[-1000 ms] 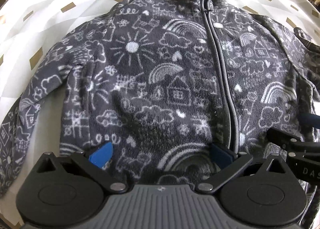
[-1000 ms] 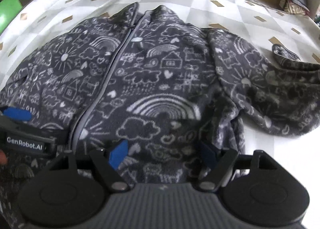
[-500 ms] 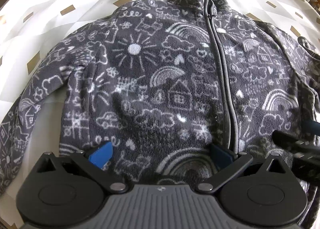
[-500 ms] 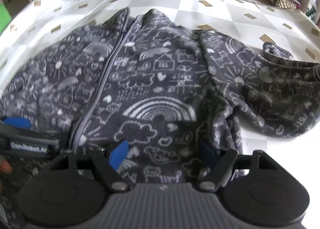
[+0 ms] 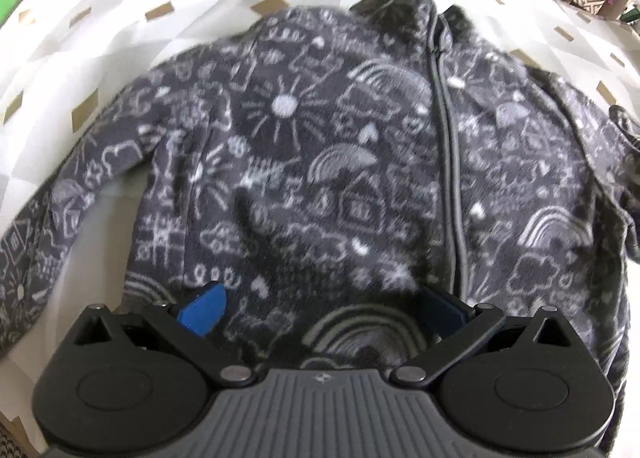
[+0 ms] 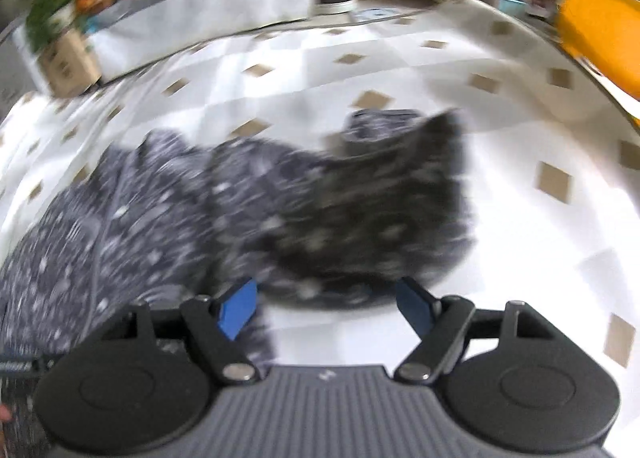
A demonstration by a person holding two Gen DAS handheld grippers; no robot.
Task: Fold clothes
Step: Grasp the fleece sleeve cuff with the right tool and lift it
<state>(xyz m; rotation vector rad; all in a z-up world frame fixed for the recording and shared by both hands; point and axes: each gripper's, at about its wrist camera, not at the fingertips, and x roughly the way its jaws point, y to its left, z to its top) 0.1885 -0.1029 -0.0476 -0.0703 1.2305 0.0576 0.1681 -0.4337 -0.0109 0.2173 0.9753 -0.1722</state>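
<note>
Left black two-finger gripper with blue pads (image 5: 322, 308) hangs low, its jaws spread wide, nothing clamped between the blue fingertips (image 5: 202, 308). Right black two-finger gripper with blue pads (image 6: 326, 308) is tilted up, jaws equally wide apart, empty, the view heavily blurred.

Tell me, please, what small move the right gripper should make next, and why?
Probably reach forward and close on the bunched sleeve. The right gripper is open and empty just short of it, and the jacket lies flat, zipped, not yet folded.
</note>
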